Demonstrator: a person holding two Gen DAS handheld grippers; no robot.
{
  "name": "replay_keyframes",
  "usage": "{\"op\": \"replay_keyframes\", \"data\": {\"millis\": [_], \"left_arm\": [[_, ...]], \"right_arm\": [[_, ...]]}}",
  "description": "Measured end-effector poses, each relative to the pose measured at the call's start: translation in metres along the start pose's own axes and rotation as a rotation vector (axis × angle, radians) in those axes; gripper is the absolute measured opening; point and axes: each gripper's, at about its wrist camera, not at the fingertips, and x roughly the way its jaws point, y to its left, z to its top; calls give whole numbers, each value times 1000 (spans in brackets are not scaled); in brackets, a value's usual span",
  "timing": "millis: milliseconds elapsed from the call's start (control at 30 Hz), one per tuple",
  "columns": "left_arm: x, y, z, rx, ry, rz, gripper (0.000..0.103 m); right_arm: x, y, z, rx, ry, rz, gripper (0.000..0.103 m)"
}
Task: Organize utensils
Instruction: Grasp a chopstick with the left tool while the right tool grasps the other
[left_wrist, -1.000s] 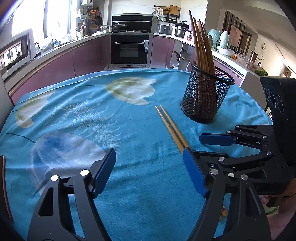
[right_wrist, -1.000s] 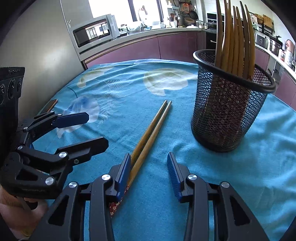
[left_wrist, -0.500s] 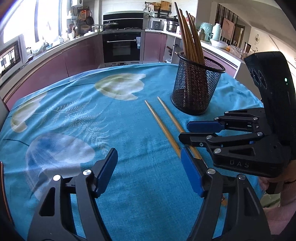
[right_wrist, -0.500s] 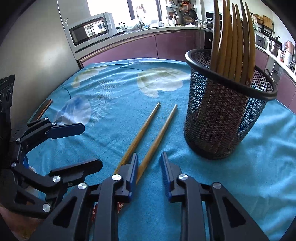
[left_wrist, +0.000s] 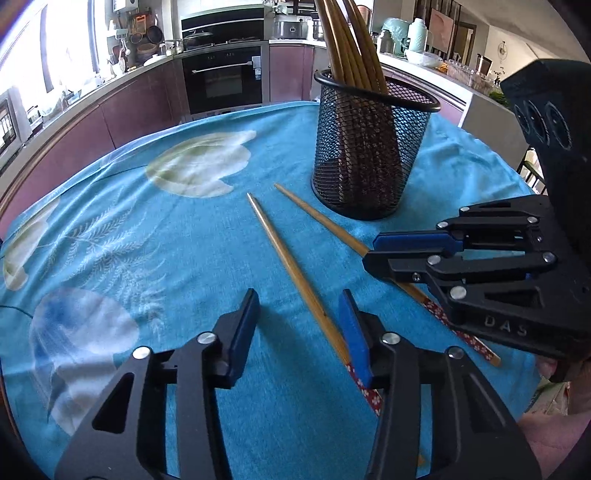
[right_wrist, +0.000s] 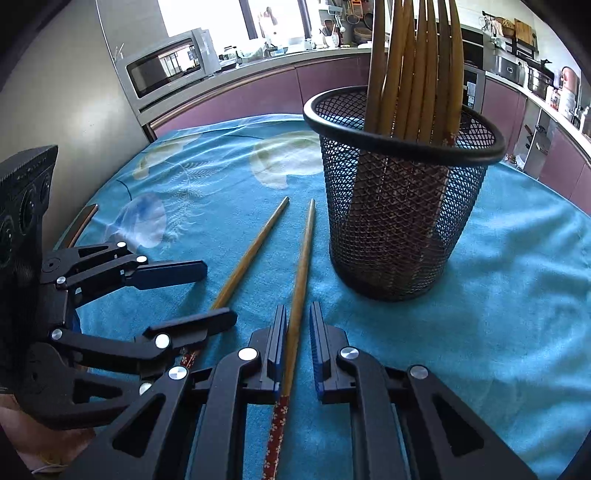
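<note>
Two wooden chopsticks with red flowered ends lie apart on the blue cloth. The left chopstick (left_wrist: 295, 269) runs between the fingers of my left gripper (left_wrist: 299, 299), close to the right pad; its jaws are closing and do not press it. The right chopstick (right_wrist: 301, 266) lies between the fingers of my right gripper (right_wrist: 298, 310). Those jaws are closing too; the stick touches the left pad, with a slit to the right pad. A black mesh holder (right_wrist: 399, 221) with several upright chopsticks (right_wrist: 413, 66) stands just beyond. From the side I see the right gripper (left_wrist: 369, 254) and the left gripper (right_wrist: 219, 293).
The round table wears a blue flowered cloth (left_wrist: 184, 240). Kitchen counters, an oven (left_wrist: 223, 81) and a microwave (right_wrist: 166, 66) ring it. A hand (left_wrist: 546, 435) shows at the lower right.
The two chopsticks lay together and now lie spread apart. My right jaws have narrowed around one stick. My left gripper has moved in over the other stick and its jaws have narrowed.
</note>
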Motion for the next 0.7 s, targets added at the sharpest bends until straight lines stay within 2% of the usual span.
{"op": "replay_keyframes", "data": {"millis": [67,133,333,533,700], "left_arm": [[1,2,2,-9,3,-1,29],[1,4,2,-25,4,2,15],[-6,5,-4,-55,0,7,10],[2,12,5,-63,6,22,12],[7,17,9,-90,2,16,9]], "right_arm": [[0,0,-1,-3,-1,2,11],[-1,-1,-2,-4,-1,6,11],[-2,-2,-3,-6,-2,6,12],[3,3,2,-22,-18,-12,13],[1,-3,2,17,-31,11,7]]}}
